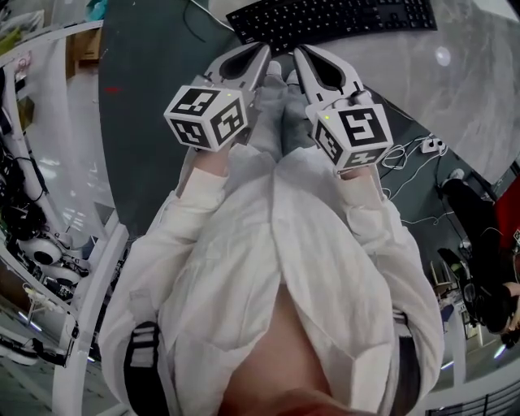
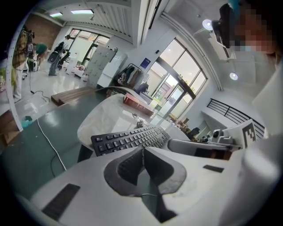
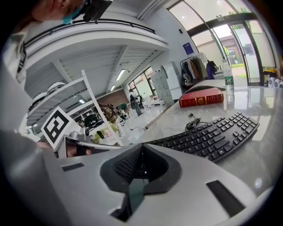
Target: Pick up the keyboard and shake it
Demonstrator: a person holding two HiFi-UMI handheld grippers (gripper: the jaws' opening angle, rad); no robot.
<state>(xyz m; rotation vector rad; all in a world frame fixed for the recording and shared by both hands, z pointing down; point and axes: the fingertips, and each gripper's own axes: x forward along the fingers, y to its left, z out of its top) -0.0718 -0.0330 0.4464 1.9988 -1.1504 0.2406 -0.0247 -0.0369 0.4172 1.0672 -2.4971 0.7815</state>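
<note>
Shirt [image 1: 260, 244] lay nearest, then left gripper [image 1: 264, 53] and right gripper [image 1: 299, 54] hung side by side, jaws closed on nothing, near keyboard [image 1: 333, 20] on table [image 1: 479, 89].

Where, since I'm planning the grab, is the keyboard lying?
The keyboard lies on the pale marble tabletop at the top of the head view, just beyond the tips of the left gripper and right gripper, untouched; a red book sits farther back.

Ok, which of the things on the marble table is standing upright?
The clear plastic water bottle, beside the red hardcover book; the book and the black keyboard both lie flat.
</note>
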